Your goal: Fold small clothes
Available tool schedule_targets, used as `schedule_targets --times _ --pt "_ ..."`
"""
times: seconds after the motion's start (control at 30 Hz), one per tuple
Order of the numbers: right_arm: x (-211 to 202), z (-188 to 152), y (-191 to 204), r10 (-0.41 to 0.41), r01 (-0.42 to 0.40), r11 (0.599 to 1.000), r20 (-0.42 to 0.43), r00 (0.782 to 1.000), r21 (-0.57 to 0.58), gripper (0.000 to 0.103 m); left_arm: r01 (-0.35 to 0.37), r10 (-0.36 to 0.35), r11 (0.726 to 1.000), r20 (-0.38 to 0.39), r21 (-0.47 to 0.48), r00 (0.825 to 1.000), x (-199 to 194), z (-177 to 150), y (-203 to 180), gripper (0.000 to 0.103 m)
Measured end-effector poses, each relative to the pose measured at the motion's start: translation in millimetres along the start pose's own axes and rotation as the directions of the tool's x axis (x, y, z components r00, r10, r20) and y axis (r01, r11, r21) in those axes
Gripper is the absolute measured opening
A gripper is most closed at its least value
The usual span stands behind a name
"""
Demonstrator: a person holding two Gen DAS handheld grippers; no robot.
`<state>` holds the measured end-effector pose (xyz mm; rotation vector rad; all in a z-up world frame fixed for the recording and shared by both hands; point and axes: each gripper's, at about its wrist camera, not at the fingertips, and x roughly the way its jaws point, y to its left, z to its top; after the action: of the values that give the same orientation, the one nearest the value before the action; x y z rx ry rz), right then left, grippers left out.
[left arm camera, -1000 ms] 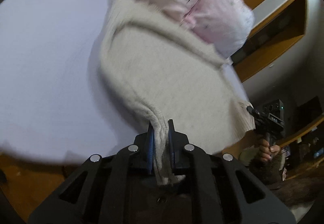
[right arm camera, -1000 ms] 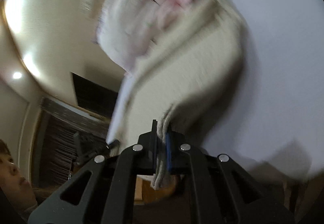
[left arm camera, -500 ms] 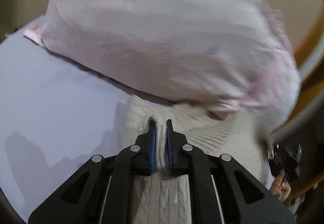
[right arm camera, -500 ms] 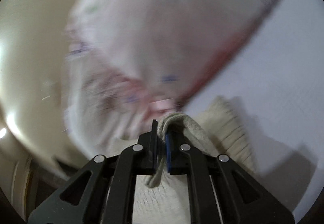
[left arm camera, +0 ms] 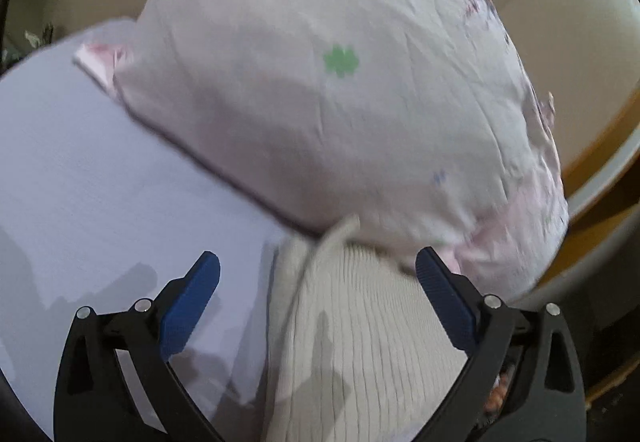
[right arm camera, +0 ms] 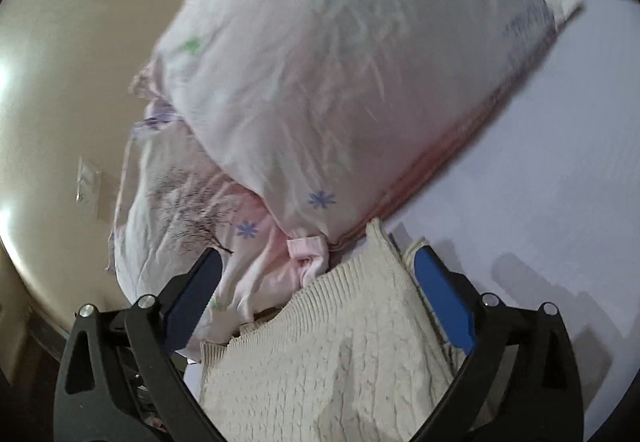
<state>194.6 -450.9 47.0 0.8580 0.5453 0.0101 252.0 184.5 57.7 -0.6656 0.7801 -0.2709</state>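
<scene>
A cream cable-knit garment (left arm camera: 360, 342) lies on the pale lilac sheet (left arm camera: 100, 182), its ribbed edge against a pillow. My left gripper (left arm camera: 318, 270) is open, its blue pads wide apart on either side of the knit's edge, holding nothing. The same knit shows in the right wrist view (right arm camera: 328, 354). My right gripper (right arm camera: 316, 266) is open too, its pads spread over the knit's far corner, which touches the pillow.
A large pale pink pillow (left arm camera: 340, 82) with small flower prints lies just beyond the knit and fills both views; it also shows in the right wrist view (right arm camera: 360, 82). A beige wall (right arm camera: 60, 82) and wooden trim (left arm camera: 592, 146) lie behind.
Both grippers carried the knit's edge toward the pillow, folding it over, then opened and let it go. It now lies flat below the open pads.
</scene>
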Motion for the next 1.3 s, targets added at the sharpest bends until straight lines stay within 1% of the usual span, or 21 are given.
schedule_targets --times 0.1,0.2,0.27,0.33,0.43,0.47,0.53,0.63,0.73,0.83,0.9,0.93,1.0,1.03,1.1,1.13,1.17,1.2,1.23,1.27,1.3 --pt "5 -4 5 0.004 -0.004 1.000 -0.018 1.000 -0.023 0.098 -0.014 0.017 0.999 -0.106 0.030 0.994 9 -20 0 0.092" --pt "13 -7 7 -0.006 0.004 0.999 -0.051 0.999 -0.040 0.098 -0.007 0.011 1.000 -0.205 0.021 0.979 29 -39 -2 0.078" --pt "13 -9 7 -0.005 0.001 0.998 -0.067 0.998 -0.055 0.098 -0.018 0.023 1.000 -0.241 0.023 0.970 40 -46 -1 0.067" --pt "14 -11 9 0.001 -0.006 0.998 -0.075 0.997 -0.068 0.098 -0.026 0.033 0.999 -0.225 0.034 0.974 39 -49 0 0.064" --pt "14 -11 10 0.013 -0.019 0.997 -0.085 0.996 -0.076 0.098 -0.037 0.028 0.999 -0.248 -0.033 0.968 45 -55 8 0.025" --pt "15 -11 9 0.015 -0.021 0.997 -0.089 0.996 -0.073 0.098 -0.014 -0.009 0.995 -0.239 -0.094 0.971 44 -56 14 0.022" --pt "17 -9 8 0.024 -0.030 0.998 -0.102 0.994 -0.060 0.098 0.000 -0.026 0.994 -0.229 -0.109 0.973 44 -54 9 0.020" --pt "14 -5 5 0.038 -0.043 0.998 -0.101 0.994 -0.047 0.098 0.098 -0.124 0.985 -0.186 -0.143 0.975 33 -47 -13 0.018" --pt "5 3 4 0.054 -0.058 0.997 -0.076 0.996 -0.044 0.098 0.200 -0.210 0.977 -0.145 -0.079 0.967 22 -41 -69 0.017" --pt "-7 14 3 0.068 -0.070 0.996 -0.043 0.997 -0.057 0.098 0.338 -0.334 0.941 -0.164 -0.004 0.928 33 -48 -147 0.015" --pt "-18 21 2 0.051 -0.052 0.996 -0.009 0.999 -0.078 0.098 0.424 -0.407 0.905 -0.226 0.030 0.885 59 -64 -198 0.013" --pt "-21 24 1 0.039 -0.039 0.995 0.001 0.999 -0.088 0.098 0.463 -0.432 0.885 -0.281 0.053 0.857 83 -80 -228 0.013" --pt "-25 31 -2 0.007 -0.006 0.994 0.012 1.000 -0.112 0.098 0.480 -0.427 0.874 -0.359 0.070 0.830 123 -106 -261 0.009" --pt "-26 33 -4 -0.009 0.011 0.993 0.015 1.000 -0.119 0.098 0.509 -0.443 0.860 -0.435 0.042 0.784 157 -124 -280 0.008" --pt "-26 38 -9 -0.034 0.033 0.991 -0.002 0.999 -0.126 0.098 0.503 -0.435 0.865 -0.501 -0.001 0.748 191 -143 -294 0.008" --pt "-26 39 -11 -0.041 0.038 0.991 -0.016 0.999 -0.125 0.098 0.527 -0.470 0.849 -0.513 -0.040 0.718 200 -148 -298 0.008" --pt "-25 40 -12 -0.038 0.033 0.992 -0.041 0.998 -0.120 0.098 0.571 -0.521 0.818 -0.514 -0.073 0.681 198 -149 -301 0.008" --pt "-26 41 -13 -0.027 0.021 0.993 -0.059 0.998 -0.115 0.098 0.604 -0.552 0.794 -0.501 -0.073 0.666 189 -146 -302 0.008" --pt "-26 42 -13 -0.004 -0.005 0.994 -0.085 0.996 -0.110 0.098 0.639 -0.578 0.769 -0.467 -0.034 0.670 169 -137 -299 0.009" --pt "-27 43 -11 0.026 -0.038 0.994 -0.112 0.993 -0.106 0.098 0.646 -0.580 0.763 -0.436 0.002 0.687 154 -131 -294 0.017" --pt "-28 43 -9 0.077 -0.092 0.991 -0.159 0.984 -0.093 0.098 0.637 -0.571 0.770 -0.404 0.038 0.714 139 -122 -286 0.025"
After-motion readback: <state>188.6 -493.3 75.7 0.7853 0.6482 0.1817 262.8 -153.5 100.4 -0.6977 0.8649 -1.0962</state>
